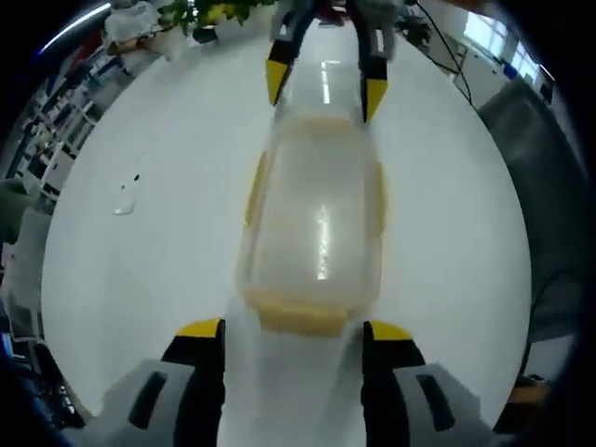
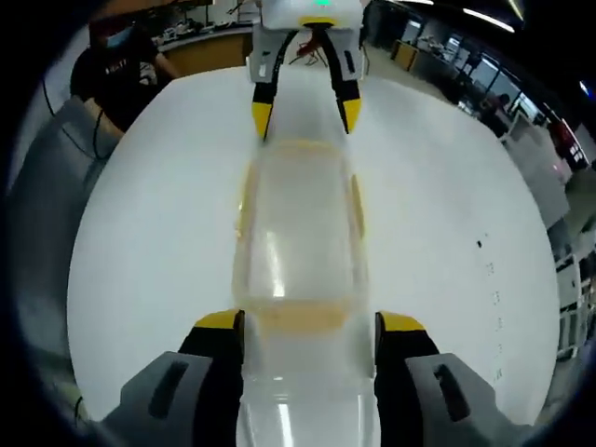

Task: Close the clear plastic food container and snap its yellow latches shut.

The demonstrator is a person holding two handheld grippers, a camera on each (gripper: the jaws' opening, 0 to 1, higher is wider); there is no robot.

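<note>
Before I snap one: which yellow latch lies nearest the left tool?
The end latch between the left tool's tips; the side latches sit farther along the container.

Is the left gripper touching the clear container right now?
Cannot tell. In the left gripper view, the left gripper straddles the container's near yellow latch, but blur hides any contact.

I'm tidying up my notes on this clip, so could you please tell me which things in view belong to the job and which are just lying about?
Job:
- clear container
- yellow latches
- left gripper, at one end
- right gripper, at the opposite end

Lying about:
- white table
- small objects on the table
- plants
- seated person
</note>
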